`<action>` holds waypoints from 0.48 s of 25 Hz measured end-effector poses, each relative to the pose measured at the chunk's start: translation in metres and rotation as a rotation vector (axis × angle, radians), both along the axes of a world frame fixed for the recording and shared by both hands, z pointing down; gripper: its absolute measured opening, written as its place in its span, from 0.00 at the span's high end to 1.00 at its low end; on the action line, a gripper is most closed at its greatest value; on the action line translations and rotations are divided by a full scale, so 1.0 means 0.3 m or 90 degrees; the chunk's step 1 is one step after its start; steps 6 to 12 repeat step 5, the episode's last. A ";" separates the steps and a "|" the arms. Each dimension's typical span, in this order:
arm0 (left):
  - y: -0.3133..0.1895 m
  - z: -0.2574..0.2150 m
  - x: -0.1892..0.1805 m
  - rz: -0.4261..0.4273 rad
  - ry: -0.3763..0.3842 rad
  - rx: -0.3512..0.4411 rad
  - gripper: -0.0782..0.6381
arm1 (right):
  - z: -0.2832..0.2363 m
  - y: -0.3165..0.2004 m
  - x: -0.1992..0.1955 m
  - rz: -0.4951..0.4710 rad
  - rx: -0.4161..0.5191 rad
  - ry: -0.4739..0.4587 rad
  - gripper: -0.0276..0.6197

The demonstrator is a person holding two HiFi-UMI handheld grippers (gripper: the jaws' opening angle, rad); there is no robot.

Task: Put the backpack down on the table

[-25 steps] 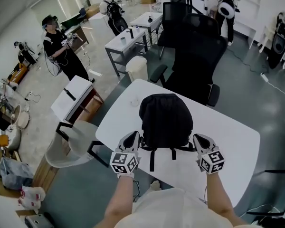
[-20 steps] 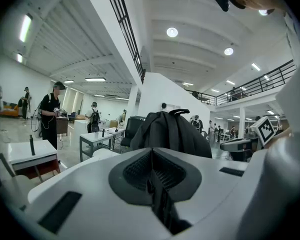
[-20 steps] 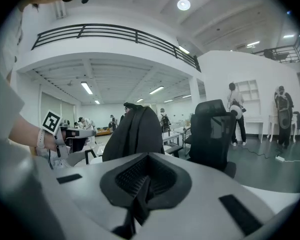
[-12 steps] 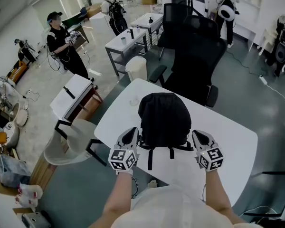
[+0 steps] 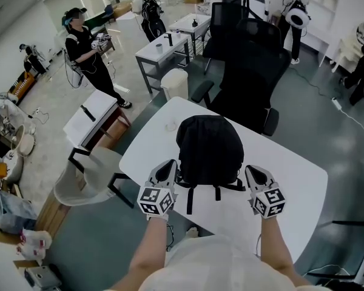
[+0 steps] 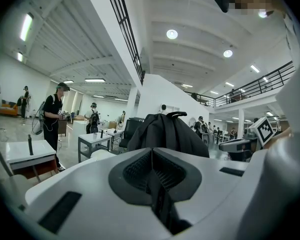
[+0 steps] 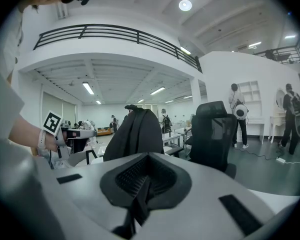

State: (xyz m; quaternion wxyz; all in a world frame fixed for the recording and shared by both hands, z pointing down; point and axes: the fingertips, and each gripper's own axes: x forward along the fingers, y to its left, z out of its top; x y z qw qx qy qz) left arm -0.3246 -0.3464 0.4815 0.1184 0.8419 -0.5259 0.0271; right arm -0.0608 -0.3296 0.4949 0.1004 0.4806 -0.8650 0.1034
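Standing upright, the backpack (image 5: 209, 150) rested on the table (image 5: 294, 180)
Left gripper (image 5: 168, 167) and right gripper (image 5: 253, 172) each pinched a strap (image 6: 159, 206)

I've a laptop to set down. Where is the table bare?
The table is bare right of the backpack, out to its right corner; a narrower strip lies left of it. Crowded: the near edge, with straps, left gripper and right gripper.

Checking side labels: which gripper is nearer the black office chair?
Right. The right gripper is directly below the office chair in the head view; the left gripper is beyond the backpack.
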 end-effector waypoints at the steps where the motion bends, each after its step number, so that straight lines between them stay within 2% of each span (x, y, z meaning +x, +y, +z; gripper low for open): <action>1: 0.002 -0.004 0.001 0.000 0.001 0.001 0.85 | -0.002 0.002 0.001 0.000 -0.001 0.000 0.93; 12: 0.012 -0.012 -0.004 -0.004 0.006 0.006 0.85 | 0.000 0.014 -0.001 -0.003 -0.001 0.000 0.93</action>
